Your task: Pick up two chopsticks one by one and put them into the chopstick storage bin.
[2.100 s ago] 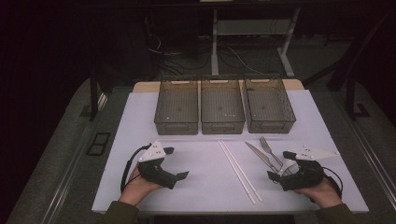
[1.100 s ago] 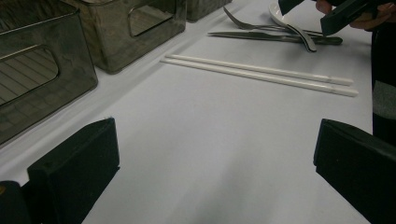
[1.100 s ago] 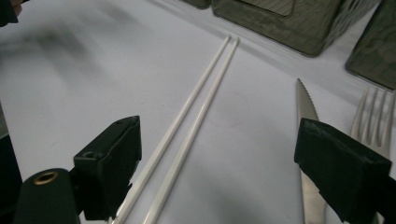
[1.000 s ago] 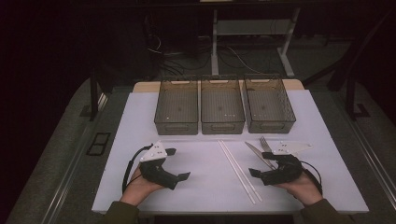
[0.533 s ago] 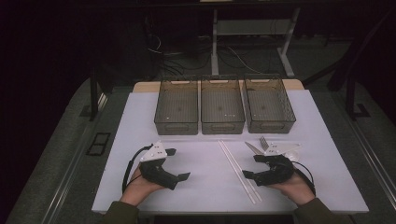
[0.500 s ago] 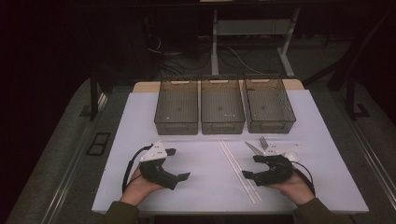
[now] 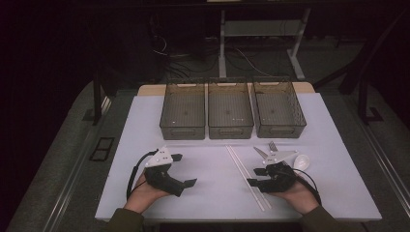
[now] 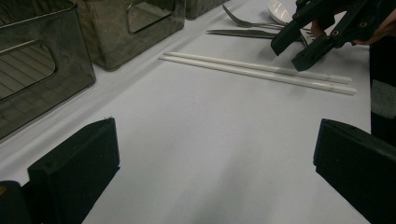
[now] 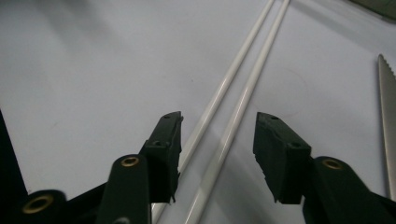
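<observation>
Two white chopsticks (image 7: 241,169) lie side by side on the white table (image 7: 212,193), running from near the bins toward the front edge. My right gripper (image 7: 255,176) hangs low over their near end. In the right gripper view its jaws (image 9: 218,119) straddle both chopsticks (image 9: 243,84) with a gap on each side. They have just been closing and the pads are not touching the sticks. My left gripper (image 7: 183,170) rests at the front left, wide open (image 8: 217,140) with nothing between its jaws. From there I see the chopsticks (image 8: 252,70) and the right gripper (image 8: 290,55) farther off.
Three dark see-through bins (image 7: 183,131) stand in a row at the back of the table. A knife (image 7: 261,153), a fork (image 7: 273,146) and a white spoon (image 7: 300,162) lie just right of the chopsticks, close to my right hand. The knife's serrated blade (image 9: 386,107) shows beside the right jaw.
My right hand has slid left from the cutlery to the chopsticks, and its jaws have narrowed around them. The left hand has stayed put.
</observation>
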